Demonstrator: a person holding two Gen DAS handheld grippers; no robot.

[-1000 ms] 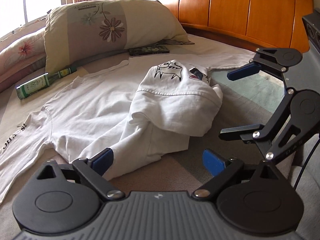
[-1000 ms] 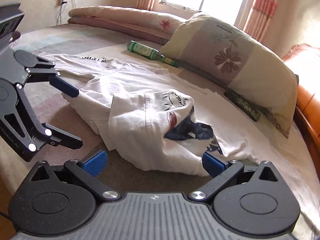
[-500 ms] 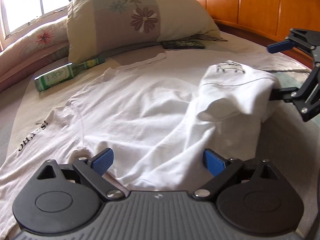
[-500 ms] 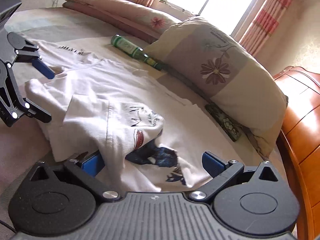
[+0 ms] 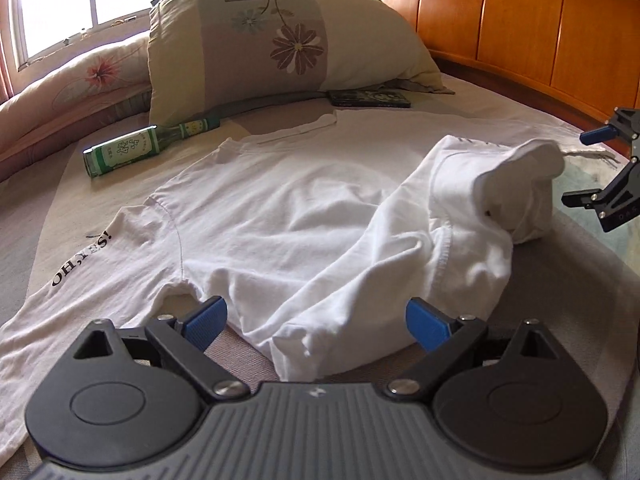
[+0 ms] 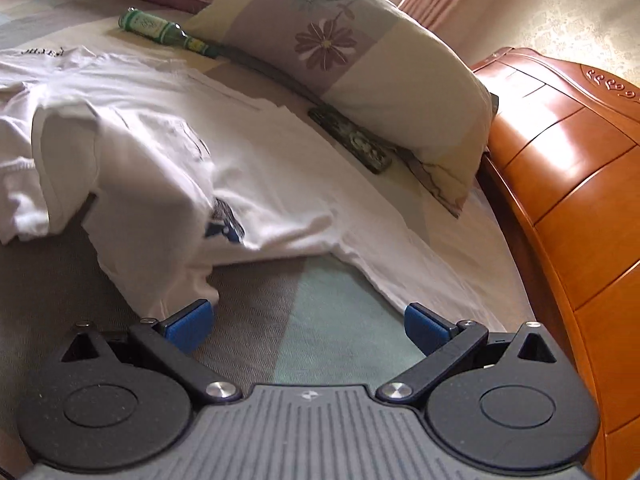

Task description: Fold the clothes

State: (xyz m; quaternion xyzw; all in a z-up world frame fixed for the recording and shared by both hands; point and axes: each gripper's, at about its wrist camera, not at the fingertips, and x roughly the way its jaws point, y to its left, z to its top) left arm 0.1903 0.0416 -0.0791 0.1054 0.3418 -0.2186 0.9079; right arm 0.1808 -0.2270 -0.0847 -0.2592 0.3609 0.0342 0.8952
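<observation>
My left gripper point(image 5: 316, 320) is spread wide and holds nothing, low over the near hem of the white shirt point(image 5: 280, 208), which lies on the bed point(image 5: 580, 264) with one side bunched into a raised fold. My right gripper point(image 6: 306, 322) also gapes empty, its left pad just beside that fold's hanging edge. A green bottle point(image 5: 136, 148) and a dark flat case point(image 5: 370, 98) lie by the pillow point(image 5: 280, 40).
</observation>
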